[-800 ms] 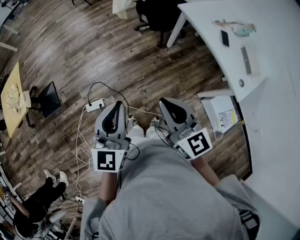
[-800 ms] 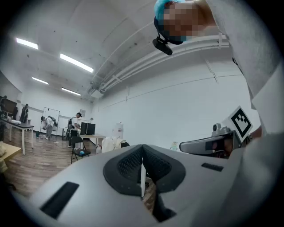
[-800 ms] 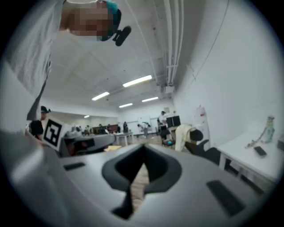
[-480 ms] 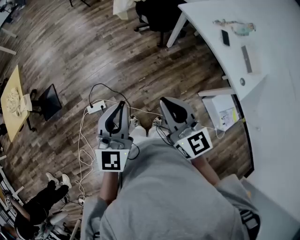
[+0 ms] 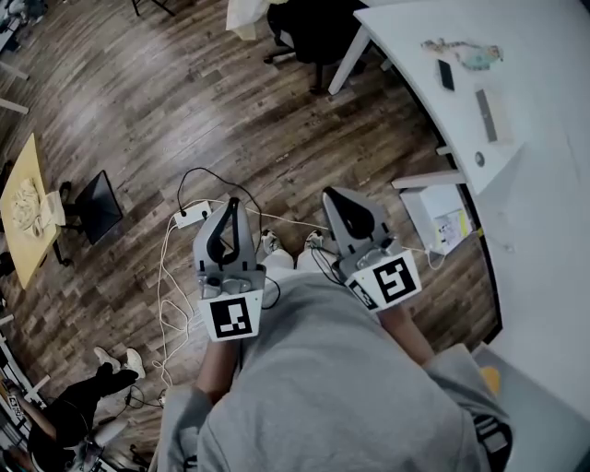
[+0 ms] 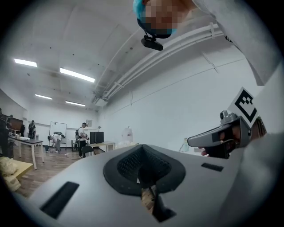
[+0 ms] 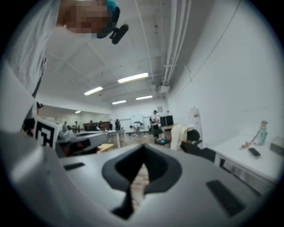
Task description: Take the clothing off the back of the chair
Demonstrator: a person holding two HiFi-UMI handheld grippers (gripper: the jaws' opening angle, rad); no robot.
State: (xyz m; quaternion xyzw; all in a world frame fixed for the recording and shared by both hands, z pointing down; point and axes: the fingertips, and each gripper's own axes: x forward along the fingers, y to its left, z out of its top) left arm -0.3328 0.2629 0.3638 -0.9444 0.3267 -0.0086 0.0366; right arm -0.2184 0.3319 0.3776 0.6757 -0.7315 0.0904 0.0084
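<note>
The left gripper [image 5: 232, 210] and the right gripper [image 5: 334, 201] are held close to the body, each with its jaws pressed together and nothing between them; a wide stretch of wooden floor [image 5: 277, 129] is seen beyond. The pale clothing [image 5: 241, 13] is draped over the back of the dark chair [image 5: 309, 32], well apart and straight ahead beside the white table [image 5: 544, 212]. In the right gripper view it is placed just right of the jaws' line, so neither gripper is judged clearly nearer.
</note>
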